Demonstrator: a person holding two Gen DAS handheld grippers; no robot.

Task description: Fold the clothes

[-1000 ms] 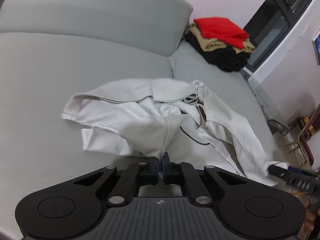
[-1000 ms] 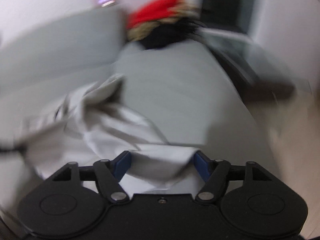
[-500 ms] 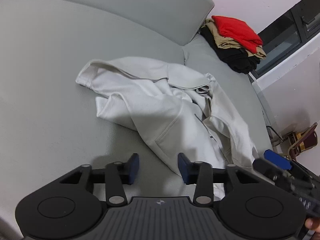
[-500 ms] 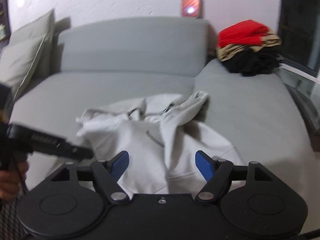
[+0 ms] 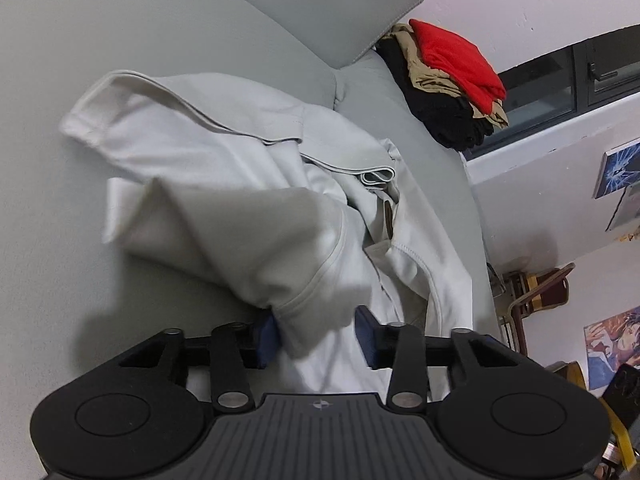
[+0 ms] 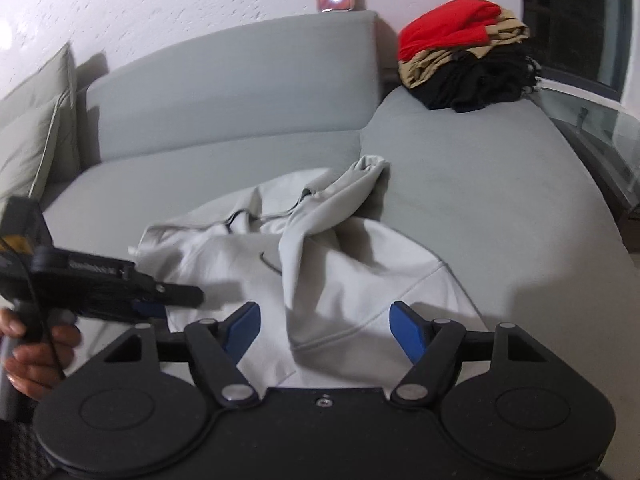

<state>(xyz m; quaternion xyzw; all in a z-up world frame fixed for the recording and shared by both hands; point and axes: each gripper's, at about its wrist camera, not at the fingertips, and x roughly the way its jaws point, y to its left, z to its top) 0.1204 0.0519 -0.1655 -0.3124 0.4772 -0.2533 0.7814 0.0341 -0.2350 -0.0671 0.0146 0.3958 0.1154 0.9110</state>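
— Pale grey cotton hoodie [image 6: 320,264] lies crumpled on the light grey fabric sofa [image 6: 460,184], one sleeve thrown across its front.

— And the grippers?

— Left gripper [image 5: 316,334] has its blue pads spread, a bunched fold of the hoodie between them, unpinched. Right gripper [image 6: 326,330] is spread wide over the hem.

— Anything else?

— Folded stack of red, tan and black clothes [image 6: 468,60] sits on the far seat corner.

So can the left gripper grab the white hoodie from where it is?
Probably yes. The left gripper is open, and a bunched fold of the white hoodie already sits between its blue pads. Nothing blocks it; closing should catch the cloth.
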